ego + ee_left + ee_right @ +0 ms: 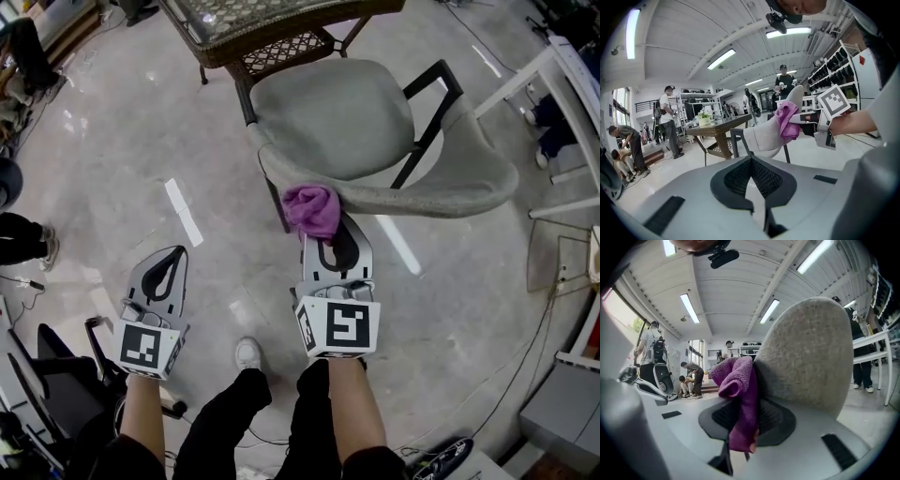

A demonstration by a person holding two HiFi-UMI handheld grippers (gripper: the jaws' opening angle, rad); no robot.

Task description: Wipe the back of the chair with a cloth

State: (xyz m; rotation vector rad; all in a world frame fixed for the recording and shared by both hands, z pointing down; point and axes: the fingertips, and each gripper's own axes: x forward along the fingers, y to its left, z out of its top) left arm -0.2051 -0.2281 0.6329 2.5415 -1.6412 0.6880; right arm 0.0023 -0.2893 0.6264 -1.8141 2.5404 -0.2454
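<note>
A grey upholstered chair (337, 117) on a black frame stands ahead of me, its curved back (422, 192) nearest. My right gripper (324, 232) is shut on a purple cloth (312, 210), and the bunched cloth presses against the left end of the chair back. In the right gripper view the cloth (739, 394) hangs between the jaws of the right gripper (743, 430), against the grey back (808, 352). My left gripper (165, 267) hangs low on the left, well clear of the chair, shut and empty. The left gripper view shows the left gripper (754, 187), the cloth (786, 119) and the chair (764, 138).
A wicker table with a glass top (272, 33) stands behind the chair. A white table frame (562, 89) is at the right. Black equipment (56, 384) sits at the lower left and cables (525, 366) run over the polished floor. Several people stand in the background.
</note>
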